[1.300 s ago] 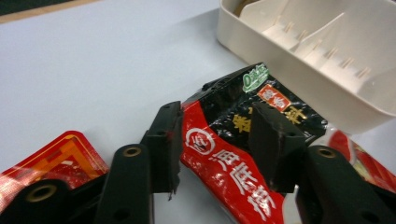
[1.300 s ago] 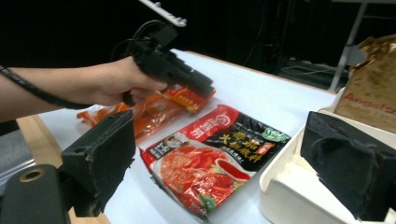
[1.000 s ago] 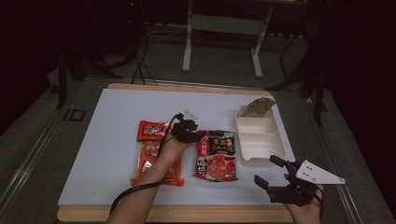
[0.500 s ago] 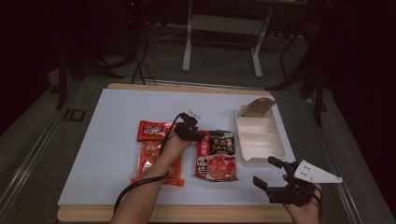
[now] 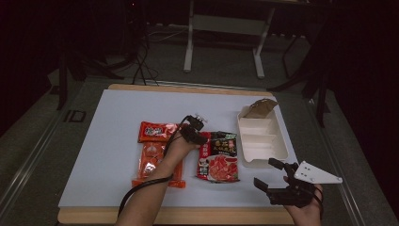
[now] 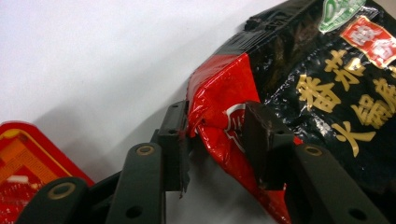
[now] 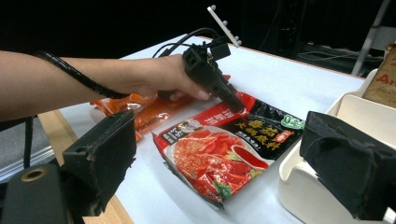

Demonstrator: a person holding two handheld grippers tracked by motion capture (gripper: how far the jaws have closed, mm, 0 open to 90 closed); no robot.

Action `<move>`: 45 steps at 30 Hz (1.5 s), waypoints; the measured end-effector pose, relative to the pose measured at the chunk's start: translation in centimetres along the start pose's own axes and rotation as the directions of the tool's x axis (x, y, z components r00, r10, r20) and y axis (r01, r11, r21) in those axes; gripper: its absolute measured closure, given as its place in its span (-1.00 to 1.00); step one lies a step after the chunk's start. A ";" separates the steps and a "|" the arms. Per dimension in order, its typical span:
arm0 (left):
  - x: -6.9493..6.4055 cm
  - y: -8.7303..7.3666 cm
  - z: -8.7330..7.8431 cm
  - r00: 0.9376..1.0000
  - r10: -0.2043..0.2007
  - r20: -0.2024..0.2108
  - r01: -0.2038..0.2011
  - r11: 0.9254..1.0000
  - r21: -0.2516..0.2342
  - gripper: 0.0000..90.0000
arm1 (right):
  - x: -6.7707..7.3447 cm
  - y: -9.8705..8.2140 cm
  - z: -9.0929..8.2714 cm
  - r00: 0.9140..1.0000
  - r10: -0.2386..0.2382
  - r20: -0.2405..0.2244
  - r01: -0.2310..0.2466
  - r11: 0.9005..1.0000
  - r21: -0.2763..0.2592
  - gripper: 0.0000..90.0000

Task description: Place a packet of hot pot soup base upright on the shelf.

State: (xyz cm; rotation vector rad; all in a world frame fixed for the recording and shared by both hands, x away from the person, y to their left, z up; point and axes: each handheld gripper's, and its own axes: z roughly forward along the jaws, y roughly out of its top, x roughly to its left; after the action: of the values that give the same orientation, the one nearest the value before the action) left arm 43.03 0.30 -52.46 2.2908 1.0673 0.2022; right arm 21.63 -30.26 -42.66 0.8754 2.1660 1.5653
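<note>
Little has shifted since the earlier pictures: the left hand-held gripper (image 5: pixel 196 135) has stayed at the far left corner of the red and black pouch, and the right one has drifted only slightly at the near right edge.

A wide white surface (image 5: pixel 113 117) on a wooden base carries everything. At its right stands a white compartment tray (image 5: pixel 261 141), with a brown paper packet (image 5: pixel 260 108) leaning at its far end. Left of the tray, at the middle, lies the red and black pouch (image 5: pixel 218 156), flat, printed side up. Left again lie an orange packet (image 5: pixel 153 160) and, at its far end, a small red packet (image 5: pixel 155 131).

The left hand-held gripper has its jaws partly closed around the pouch's crumpled corner (image 6: pixel 215 122), one jaw each side, touching the film. The right hand-held gripper (image 5: pixel 275 176) hovers wide open and empty, near the tray's near end.

Judging from this thin corner hold, the slick film could slip free or tear if the pouch is lifted quickly, and its loose weight could swing into the tray.
</note>
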 end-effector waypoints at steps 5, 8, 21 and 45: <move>-0.8 0.4 0.0 0.999 -0.029 -0.022 0.030 0.999 0.027 0.74 | 0.0 0.0 0.0 1.000 0.003 -0.001 -0.003 1.000 0.001 -0.71; -1.0 0.5 -0.2 0.999 -0.037 -0.029 0.037 0.999 0.015 0.83 | 0.0 0.0 0.0 1.000 0.001 -0.004 -0.001 1.000 0.002 -0.72; -1.8 0.4 -2.9 1.000 0.001 -0.002 -0.002 0.993 -0.116 0.95 | -0.6 0.1 -0.8 0.999 -0.017 0.035 0.019 0.998 -0.062 -0.71; -5.3 -0.4 -10.0 0.995 0.094 0.039 -0.072 0.922 -0.381 0.97 | -0.7 0.6 -1.4 0.994 0.003 0.112 0.006 0.997 -0.077 -0.73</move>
State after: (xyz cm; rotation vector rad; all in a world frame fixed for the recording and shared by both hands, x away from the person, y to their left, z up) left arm 35.49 1.12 -44.07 1.9781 0.8197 0.3450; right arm 21.53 -31.58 -41.67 0.9137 2.0145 1.5499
